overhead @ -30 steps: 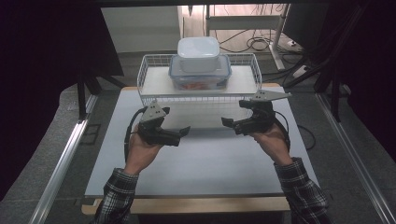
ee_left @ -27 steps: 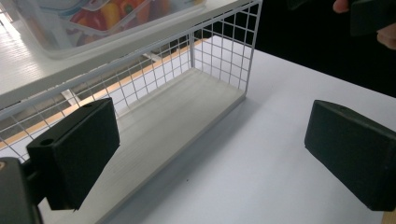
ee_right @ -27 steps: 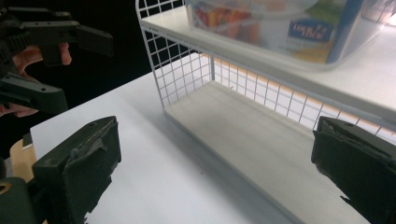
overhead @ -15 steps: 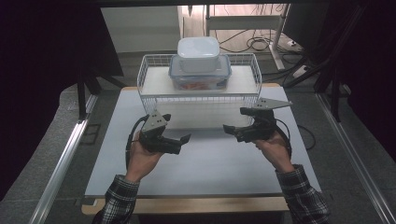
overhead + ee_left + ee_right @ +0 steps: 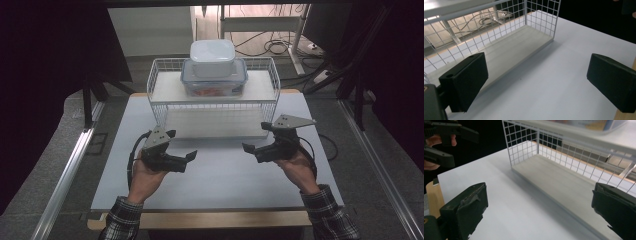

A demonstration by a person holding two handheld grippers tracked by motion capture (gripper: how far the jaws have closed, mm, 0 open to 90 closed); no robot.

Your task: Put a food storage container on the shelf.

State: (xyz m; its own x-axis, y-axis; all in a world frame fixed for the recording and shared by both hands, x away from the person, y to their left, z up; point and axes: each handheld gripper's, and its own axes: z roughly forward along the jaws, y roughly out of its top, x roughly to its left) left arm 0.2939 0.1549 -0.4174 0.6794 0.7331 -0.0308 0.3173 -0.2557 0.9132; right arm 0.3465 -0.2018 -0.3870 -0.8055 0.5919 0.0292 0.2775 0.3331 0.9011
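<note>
Two grippers hang over the white table [image 5: 215, 185], and both are on the near side of the wire rack [image 5: 214, 95], which stands at the far end. The left gripper [image 5: 191, 156] sits in front of the rack's left end, and the right gripper [image 5: 247, 148] sits in front of its right end. Their tips point in at each other across a bare patch of table. Both have their jaws spread wide with nothing between them; each gripper view shows its two black jaws far apart over white table and the rack's low shelf. On top of the rack sits a clear box with a blue rim [image 5: 214, 80], and a smaller white box [image 5: 212, 51] is stacked on top of that. Both boxes are in the middle of the rack's top, well apart from the grippers. I think this is the very start of the job: the hands are getting ready, and no box has been touched yet. The next move looks like a reach up and over the front edge of the rack to the boxes. That calls for lifting the grippers higher than the wire rim first, so they do not bump it. Then the jaws should stay wide enough to fit round a box, likely the white one on top, since it comes off first.
</note>
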